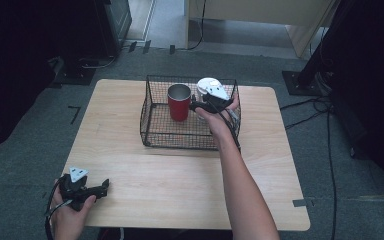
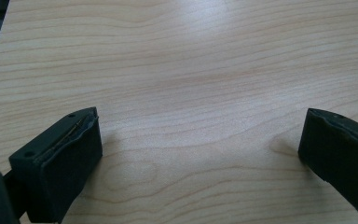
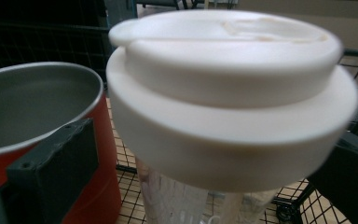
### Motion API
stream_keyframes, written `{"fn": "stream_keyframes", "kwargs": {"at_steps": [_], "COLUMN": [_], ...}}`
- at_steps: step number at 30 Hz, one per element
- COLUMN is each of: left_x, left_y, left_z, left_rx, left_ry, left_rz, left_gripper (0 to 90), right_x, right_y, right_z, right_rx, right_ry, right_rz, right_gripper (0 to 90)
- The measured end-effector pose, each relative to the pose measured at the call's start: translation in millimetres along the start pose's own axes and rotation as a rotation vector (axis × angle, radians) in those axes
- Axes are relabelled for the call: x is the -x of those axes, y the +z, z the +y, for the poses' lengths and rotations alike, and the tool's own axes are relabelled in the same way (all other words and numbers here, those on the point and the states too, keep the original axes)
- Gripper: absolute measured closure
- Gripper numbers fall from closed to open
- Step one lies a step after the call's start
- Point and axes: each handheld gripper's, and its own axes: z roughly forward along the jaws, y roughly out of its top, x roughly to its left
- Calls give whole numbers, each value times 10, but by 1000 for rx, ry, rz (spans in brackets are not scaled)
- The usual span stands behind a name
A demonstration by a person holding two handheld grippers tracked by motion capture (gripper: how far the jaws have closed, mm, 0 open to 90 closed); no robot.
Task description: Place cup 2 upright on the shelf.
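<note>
Your right gripper (image 1: 198, 106) stood wide open around the white-lidded cup (image 3: 228, 93) in the basket (image 1: 152, 122) at the table's far edge, beside an empty red cup (image 1: 179, 102); your left gripper (image 1: 92, 190) gaped empty.

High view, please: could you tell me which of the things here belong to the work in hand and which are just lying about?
In the job:
- white-lidded clear cup, between the open right tongs
- red cup beside it
- wire basket holding both

Lying about:
- left tongs, open over the bare table
- floor cables
</note>
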Motion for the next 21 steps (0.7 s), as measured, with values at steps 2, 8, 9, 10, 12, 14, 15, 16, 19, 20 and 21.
{"fn": "stream_keyframes", "kwargs": {"at_steps": [2, 8, 9, 10, 12, 14, 15, 16, 19, 20, 21], "left_x": [0, -1, -1, -1, 0, 0, 0, 0, 0, 0, 0], "left_y": [0, -1, -1, -1, 0, 0, 0, 0, 0, 0, 0], "left_z": [0, 0, 0, 0, 0, 0, 0, 0, 0, 0, 0], "left_rx": [0, -2, -1, -1, 0, 0, 0, 0, -1, 0, -1], "left_ry": [0, 2, 2, 2, 0, 0, 0, 0, 0, 0, 1], "left_rz": [0, 0, 0, 0, 0, 0, 0, 0, 0, 0, 0], "left_gripper": [0, 0, 0, 0, 0, 0, 0, 0, 0, 0, 0], "right_x": [10, 48, 52, 52, 50, 48, 46, 42, 36, 37, 38], "right_y": [-28, -101, -115, -115, -166, -189, -237, -263, -322, -384, -417], "right_z": [28, 107, 116, 116, 148, 161, 189, 200, 220, 241, 252], "right_rx": [9, 29, 28, 28, 39, 43, 54, 58, 62, 70, 72], "right_ry": [5, 13, 11, 11, 3, 7, 6, 0, -22, -41, -46], "right_rz": [-3, -10, -8, -8, 0, 4, 17, 22, 31, 39, 40], "right_gripper": [0, 0, 0, 0, 0, 0, 0, 0, 0, 0, 0]}}
